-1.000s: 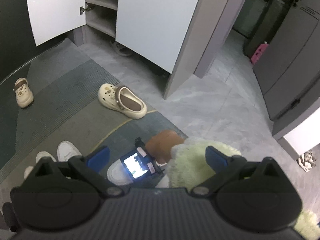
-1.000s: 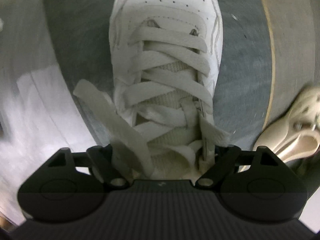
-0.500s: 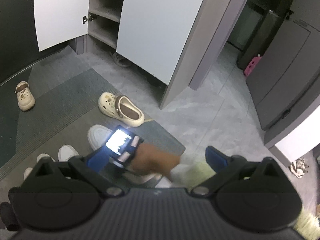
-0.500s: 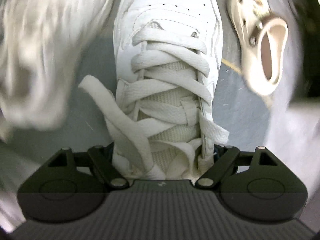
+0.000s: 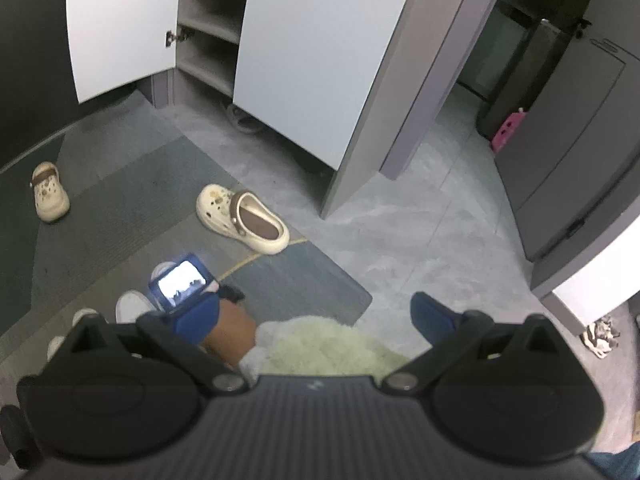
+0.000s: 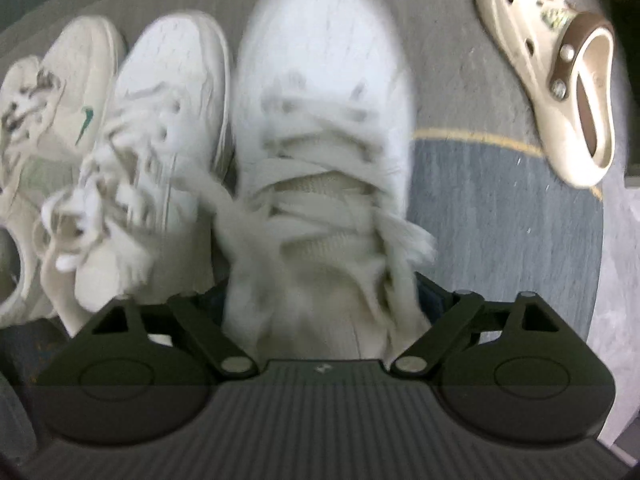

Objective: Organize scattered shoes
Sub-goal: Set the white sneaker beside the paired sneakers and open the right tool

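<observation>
Right claw (image 6: pixel 320 300) grasping white sneaker (image 6: pixel 324 120) beside second sneaker (image 6: pixel 168 112) on mat (image 6: pixel 500 208); left claw (image 5: pixel 316 320) released, holding nothing

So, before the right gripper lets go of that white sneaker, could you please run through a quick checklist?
1. Right gripper shut on the white sneaker: ok.
2. Sneaker beside its matching sneaker: ok.
3. Sole resting on the mat: cannot tell, blurred.
4. Left gripper open, holding nothing: ok.
5. Nearer cream clog apart from the row: ok.
6. Clogs paired up: not ok; far clog lies apart.
</observation>
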Demonstrator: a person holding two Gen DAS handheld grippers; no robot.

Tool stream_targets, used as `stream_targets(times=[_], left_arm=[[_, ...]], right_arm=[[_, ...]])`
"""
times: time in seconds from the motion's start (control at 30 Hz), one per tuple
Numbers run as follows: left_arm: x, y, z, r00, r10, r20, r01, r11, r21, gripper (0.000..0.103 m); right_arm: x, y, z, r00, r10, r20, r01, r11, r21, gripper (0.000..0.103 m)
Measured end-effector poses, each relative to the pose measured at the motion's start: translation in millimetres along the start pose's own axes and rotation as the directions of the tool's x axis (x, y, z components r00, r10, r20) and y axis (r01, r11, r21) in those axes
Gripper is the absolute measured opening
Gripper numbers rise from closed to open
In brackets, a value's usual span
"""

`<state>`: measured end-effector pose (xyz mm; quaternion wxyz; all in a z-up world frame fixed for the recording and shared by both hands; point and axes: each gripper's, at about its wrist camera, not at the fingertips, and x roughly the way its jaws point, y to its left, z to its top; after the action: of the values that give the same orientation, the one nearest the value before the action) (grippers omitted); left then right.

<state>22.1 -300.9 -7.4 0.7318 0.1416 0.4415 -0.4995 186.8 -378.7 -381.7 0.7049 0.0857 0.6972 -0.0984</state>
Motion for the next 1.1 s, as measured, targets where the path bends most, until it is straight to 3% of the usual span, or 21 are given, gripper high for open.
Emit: stream_targets(times=[0.13, 0.2, 0.37, 0.47, 0.6, 0.63, 0.67, 0.7, 0.83, 1.1], left_arm=[[2, 1, -7, 0.999, -0.025, -0.026, 0.026, 1.000, 0.015, 0.103], [4, -2, -10, 0.998, -0.042, -0.045, 0.043, 0.999, 0.026, 0.103], [4, -5, -16, 0.996, -0.062, -0.068, 0.064, 0.997, 0.032, 0.103], [4, -6, -20, 0.995, -0.070, -0.076, 0.072, 0.997, 0.032, 0.103], [4, -8, -24, 0.993, -0.081, -0.088, 0.084, 0.996, 0.030, 0.103], [4, -10, -25, 0.992, -0.083, -0.091, 0.086, 0.996, 0.031, 0.103], [4, -12, -26, 0.992, -0.083, -0.092, 0.087, 0.996, 0.036, 0.103], [5, -13, -27, 0.992, -0.084, -0.093, 0.088, 0.995, 0.041, 0.103], [7, -17, -28, 0.991, -0.088, -0.103, 0.093, 0.995, 0.046, 0.103], [10, -9, -23, 0.995, -0.033, -0.094, 0.037, 0.999, 0.037, 0.103]], right_arm=[[-17, 5, 4, 0.994, 0.027, 0.103, -0.026, 1.000, -0.018, 0.103], [-35, 6, -2, 0.980, 0.065, 0.189, -0.061, 0.998, -0.025, 0.103], [-60, 15, -36, 0.936, 0.188, 0.296, -0.166, 0.981, -0.099, 0.103], [-62, 17, -44, 0.936, 0.212, 0.280, -0.194, 0.977, -0.093, 0.100], [-56, 22, -52, 0.957, 0.158, 0.245, -0.138, 0.986, -0.099, 0.097], [-51, 23, -52, 0.962, 0.143, 0.233, -0.125, 0.988, -0.090, 0.092], [-42, 22, -50, 0.969, 0.132, 0.209, -0.119, 0.990, -0.072, 0.074], [-35, 21, -49, 0.973, 0.131, 0.189, -0.122, 0.991, -0.056, 0.070], [-30, 25, -46, 0.969, 0.166, 0.184, -0.159, 0.986, -0.048, 0.067], [-5, 45, -47, 0.977, 0.111, 0.179, -0.095, 0.991, -0.094, 0.065]])
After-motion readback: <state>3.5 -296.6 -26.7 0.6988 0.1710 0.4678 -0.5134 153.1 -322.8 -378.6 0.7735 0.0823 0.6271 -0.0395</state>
